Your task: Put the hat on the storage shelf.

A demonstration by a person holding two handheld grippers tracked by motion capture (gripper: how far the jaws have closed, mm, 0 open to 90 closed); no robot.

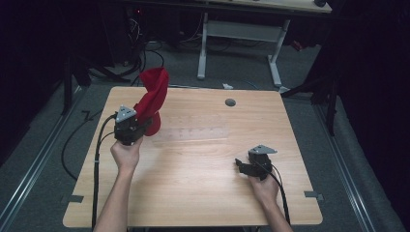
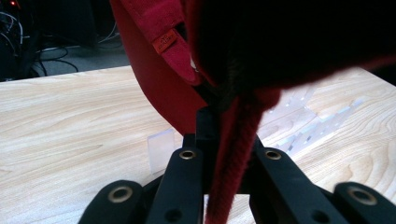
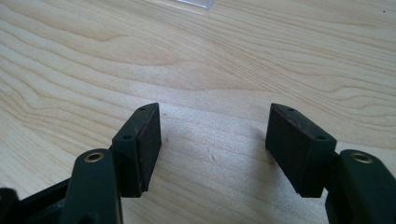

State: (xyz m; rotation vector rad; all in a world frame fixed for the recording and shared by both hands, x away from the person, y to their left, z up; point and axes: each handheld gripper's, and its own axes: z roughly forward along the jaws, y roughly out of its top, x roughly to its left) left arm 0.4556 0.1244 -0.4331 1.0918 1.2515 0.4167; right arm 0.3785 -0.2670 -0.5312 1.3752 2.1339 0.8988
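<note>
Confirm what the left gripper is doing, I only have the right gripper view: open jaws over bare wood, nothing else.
Observer: High view shows the left gripper holding a red cloth up off the table.
Operator: Actually clamped, or just draped?
Observer: Clamped. In the left gripper view a fold of the cloth runs down between the closed jaws.
Operator: Anything else on the table?
Observer: A clear plastic tray lies flat near the middle, just right of the cloth.
Operator: Where's my gripper relative to that?
Observer: The right gripper sits nearer the person, apart from the tray.
</note>
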